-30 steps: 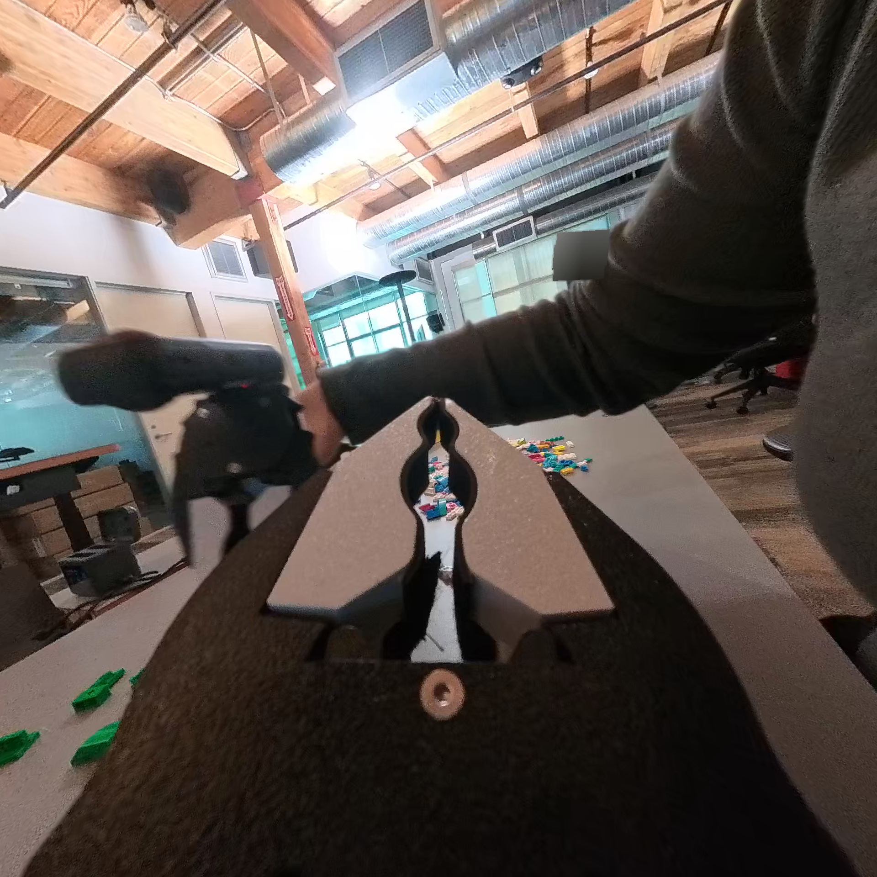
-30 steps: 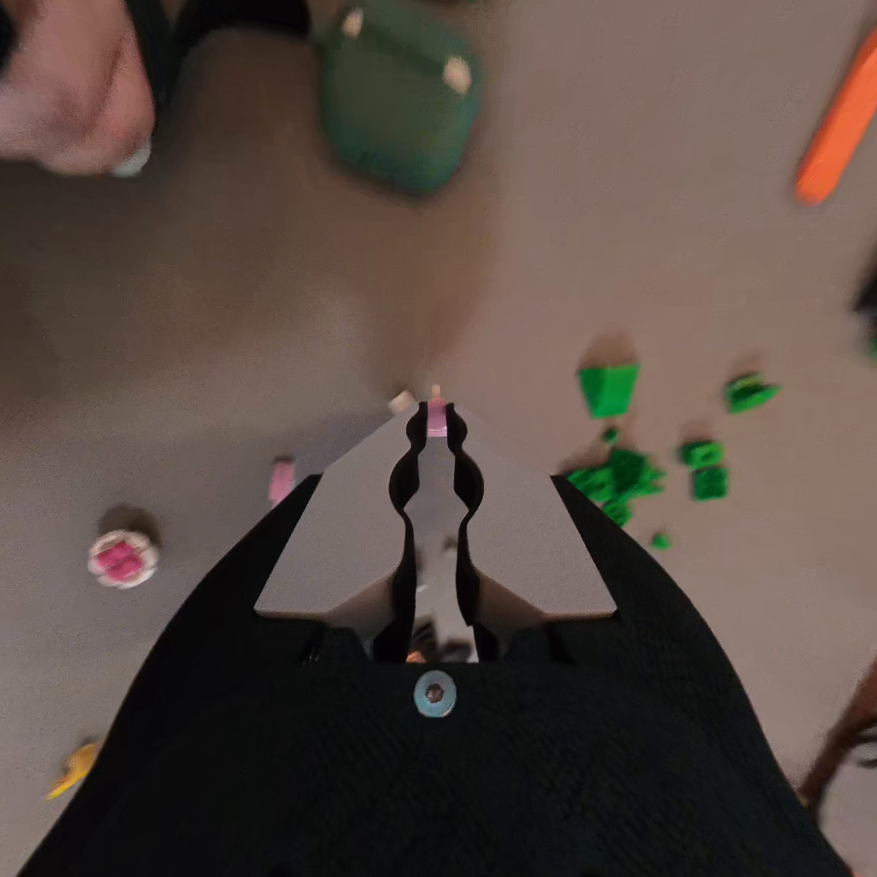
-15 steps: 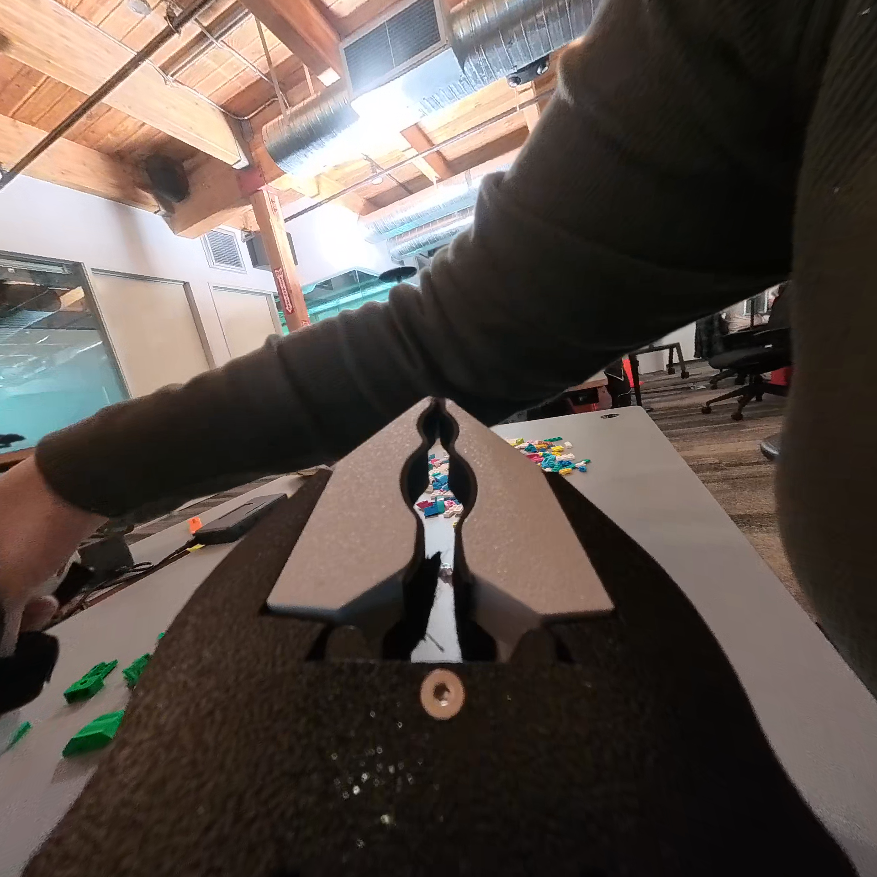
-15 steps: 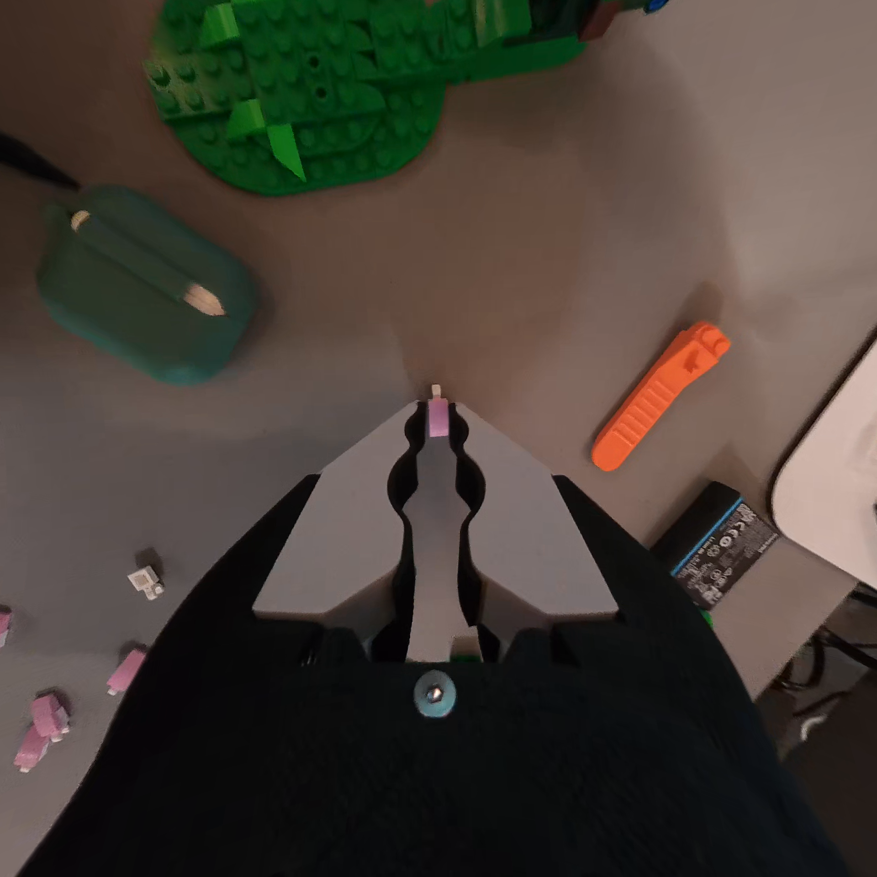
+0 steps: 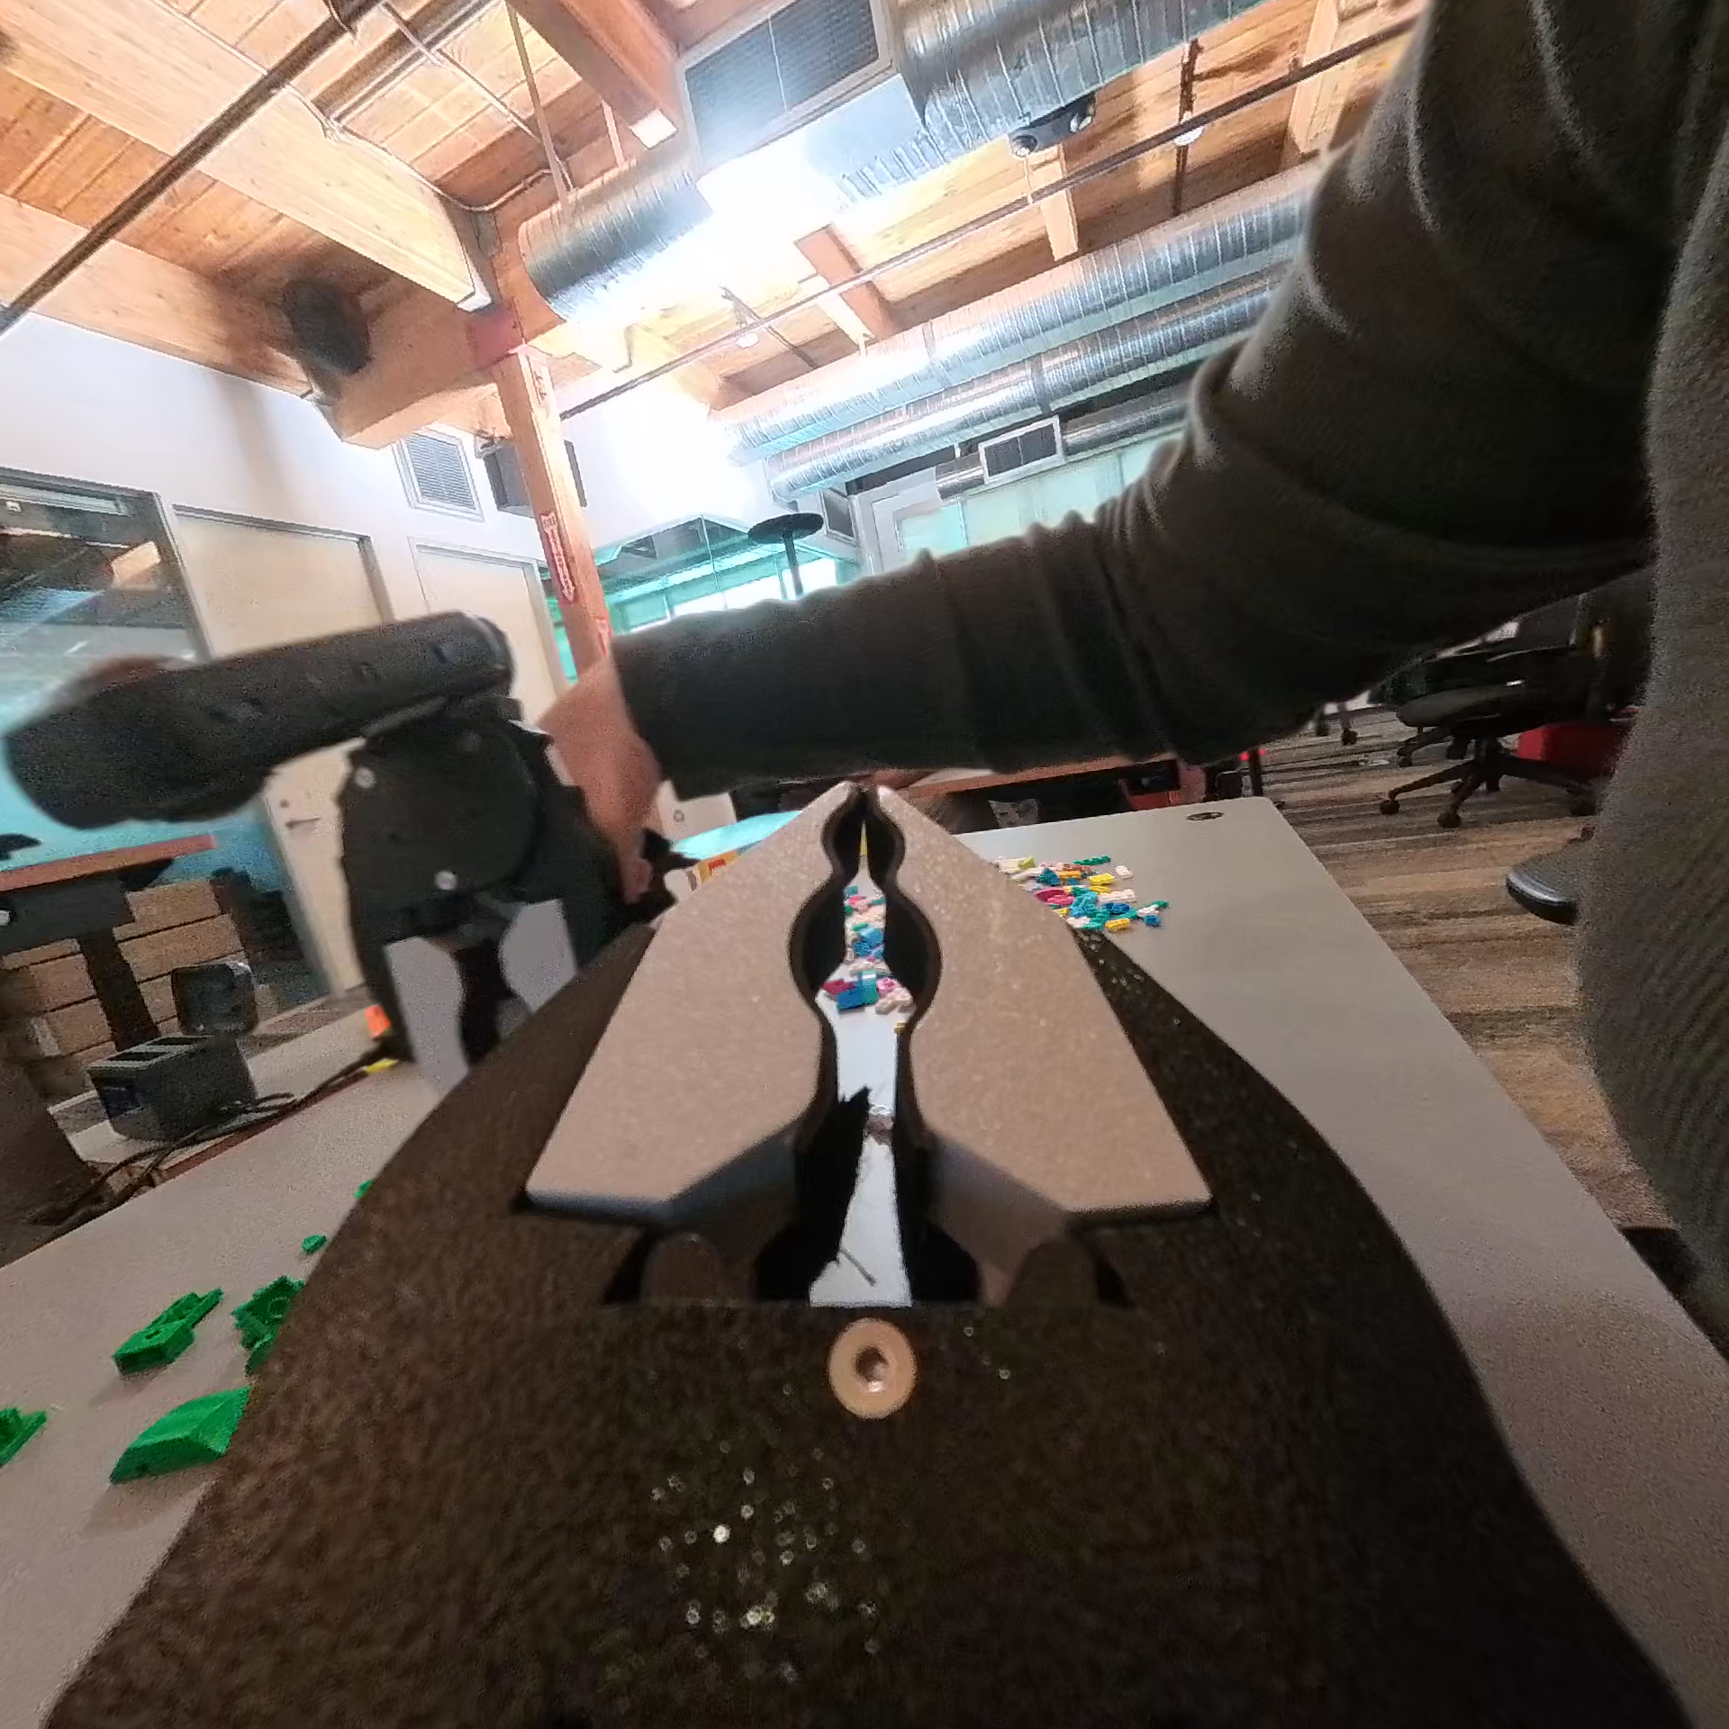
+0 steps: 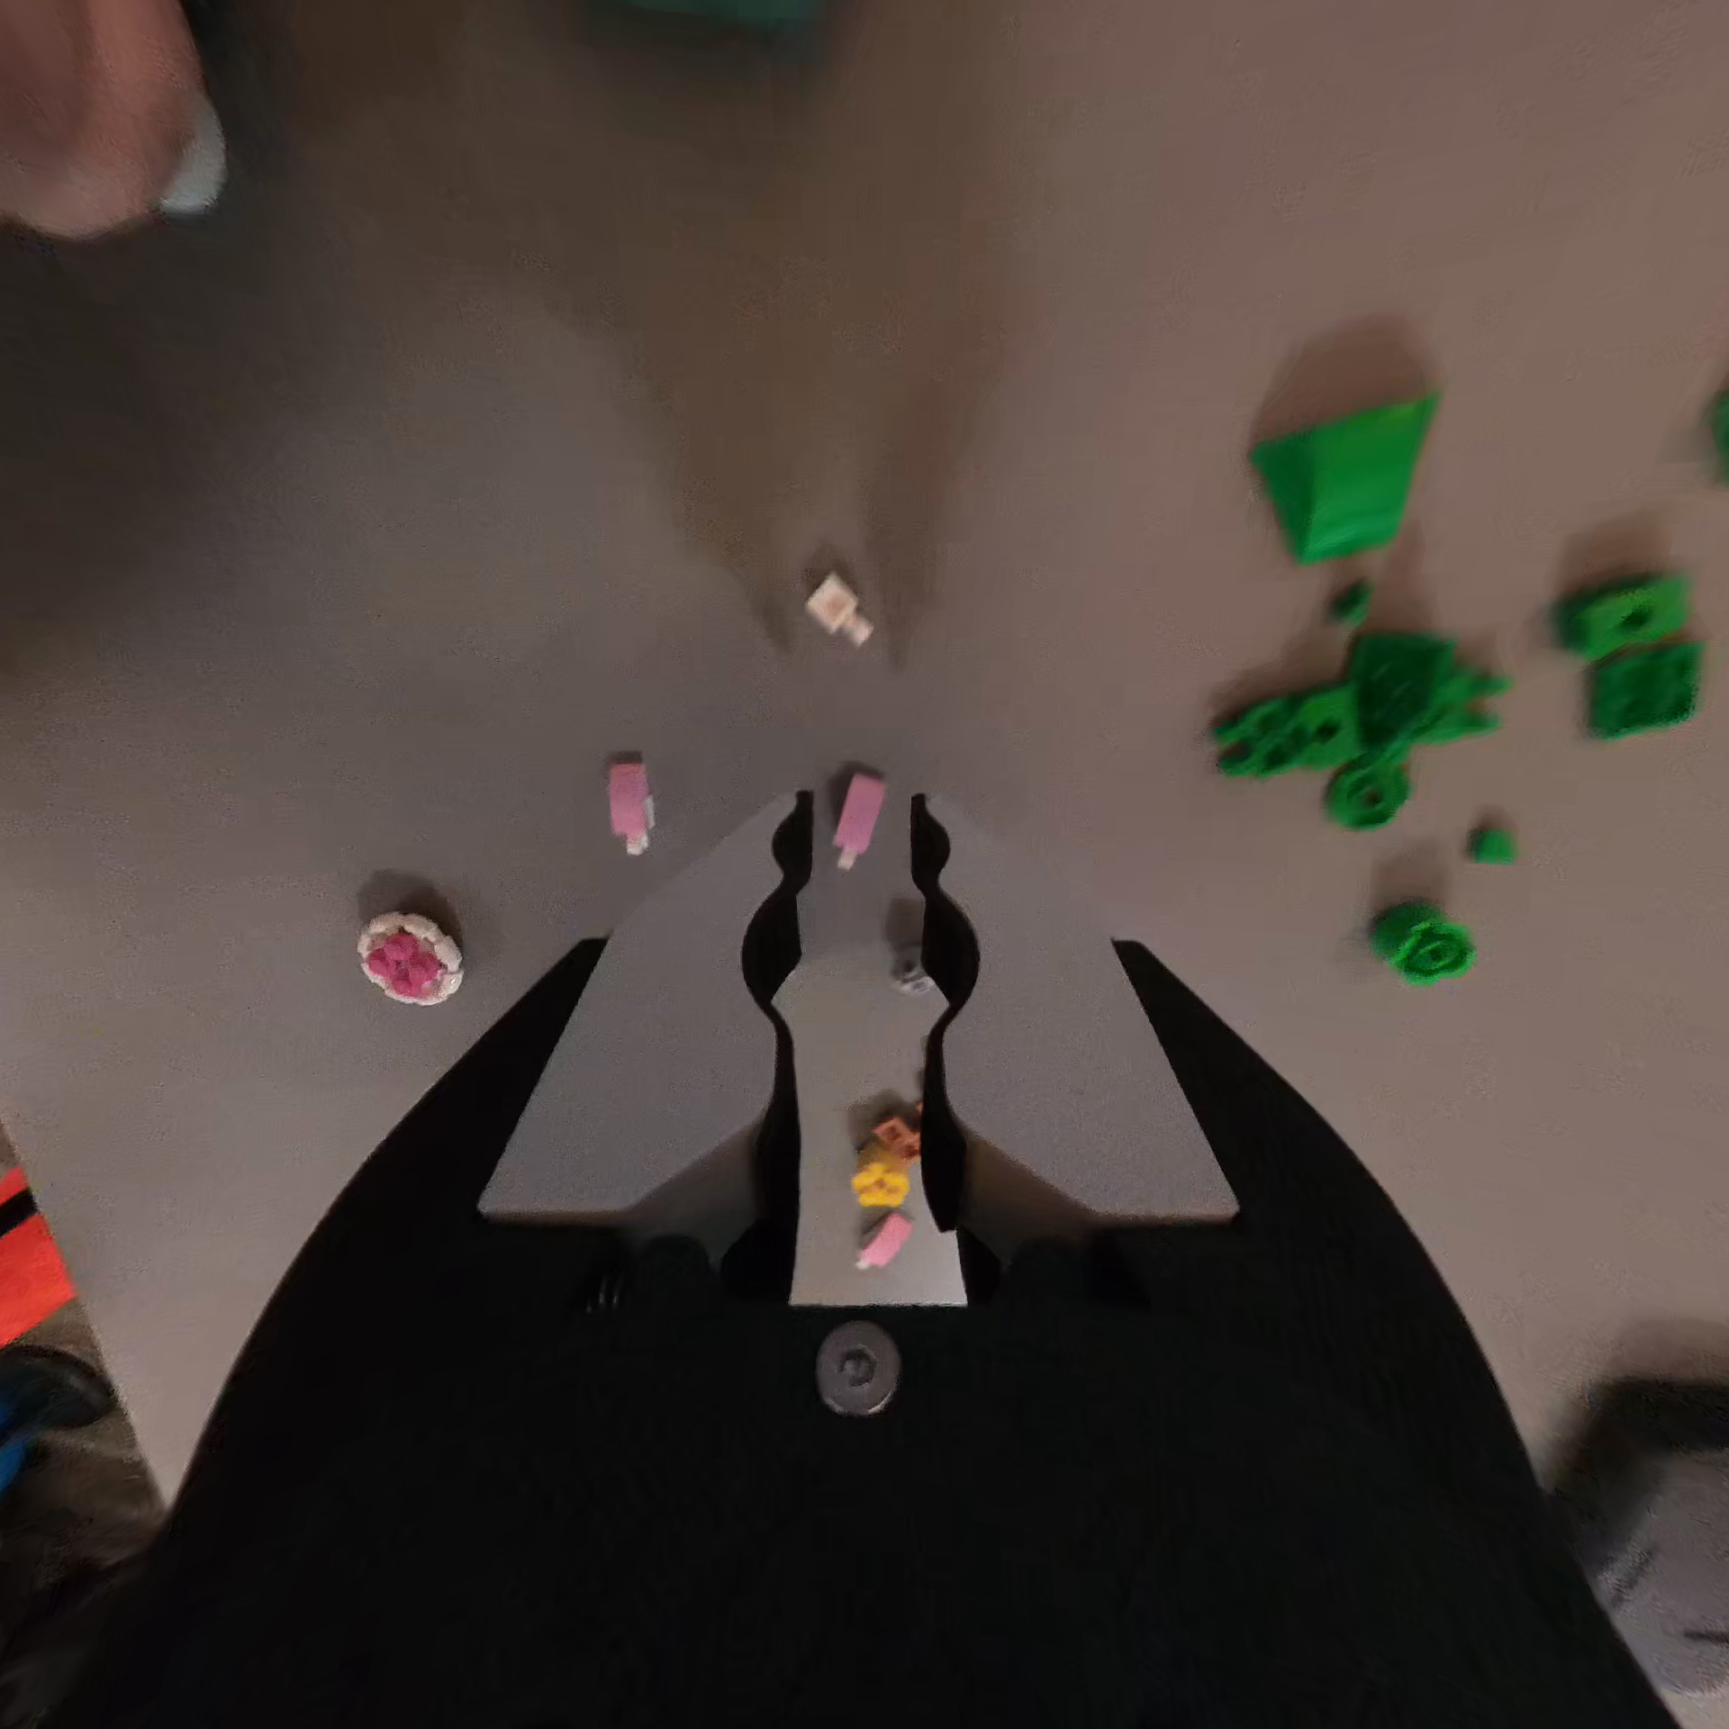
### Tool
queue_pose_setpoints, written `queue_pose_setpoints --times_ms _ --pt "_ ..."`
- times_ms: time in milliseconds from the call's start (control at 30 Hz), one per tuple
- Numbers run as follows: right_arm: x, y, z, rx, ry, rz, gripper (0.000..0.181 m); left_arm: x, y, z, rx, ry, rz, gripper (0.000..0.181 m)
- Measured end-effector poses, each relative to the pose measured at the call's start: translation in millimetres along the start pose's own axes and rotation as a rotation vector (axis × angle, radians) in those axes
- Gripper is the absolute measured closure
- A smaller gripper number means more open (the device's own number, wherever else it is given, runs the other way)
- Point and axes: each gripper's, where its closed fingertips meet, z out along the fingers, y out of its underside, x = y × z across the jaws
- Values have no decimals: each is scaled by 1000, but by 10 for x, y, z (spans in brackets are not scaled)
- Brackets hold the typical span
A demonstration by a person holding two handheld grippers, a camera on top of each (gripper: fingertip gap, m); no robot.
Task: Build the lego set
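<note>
In the right wrist view my right gripper (image 6: 859, 797) is open, pointing down at the grey table (image 6: 468, 561). A small pink piece (image 6: 859, 819) sits between its fingertips, with a gap on both sides. A second pink piece (image 6: 627, 805), a small white piece (image 6: 837, 608) and a round pink-and-white piece (image 6: 410, 956) lie close by. Loose green pieces (image 6: 1357, 720) lie to the right. My left gripper (image 5: 863, 793) is shut and empty, held low over the table (image 5: 1310, 1029). The right gripper (image 5: 435, 1020) shows blurred to its left.
A person's sleeve (image 5: 1029, 655) crosses the left wrist view. Green pieces (image 5: 178, 1441) lie at the left, and a colourful pile of pieces (image 5: 1085, 893) lies far ahead. A hand (image 6: 84, 122) is at the top left of the right view. Yellow and orange pieces (image 6: 879, 1184) lie under the right gripper.
My right gripper has swung from above the green build back over the loose pieces and has opened. The pink piece is no longer pinched. The left gripper has barely moved.
</note>
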Motion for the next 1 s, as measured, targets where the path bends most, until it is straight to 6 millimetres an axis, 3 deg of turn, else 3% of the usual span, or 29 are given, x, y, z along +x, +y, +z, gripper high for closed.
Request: queue_pose_setpoints --times_ms 233,300,367,433,567,633,700,833,1000 --pt "-41 148 145 -11 44 56 161 0 9 -2 -5 3 -10 181" --pt "-6 175 157 -43 67 40 174 2 13 1 -6 4 -10 181" --pt "108 122 135 -55 119 32 175 6 16 5 -7 5 -9 181" --pt "250 -142 91 4 154 48 175 8 12 4 -6 5 -6 181" --pt "423 -1064 20 208 194 -161 175 14 9 -2 -5 8 -4 181" --pt "524 -1352 78 205 206 -247 174 11 7 -8 -5 8 -7 181" --pt "567 -1495 188 164 157 -274 174 4 5 -15 -5 6 -6 181" --pt "621 -1488 362 58 88 -292 174 12 7 -14 -6 10 -2 181" --pt "591 -1486 352 61 74 -258 164 26 8 -12 -7 15 -2 181"
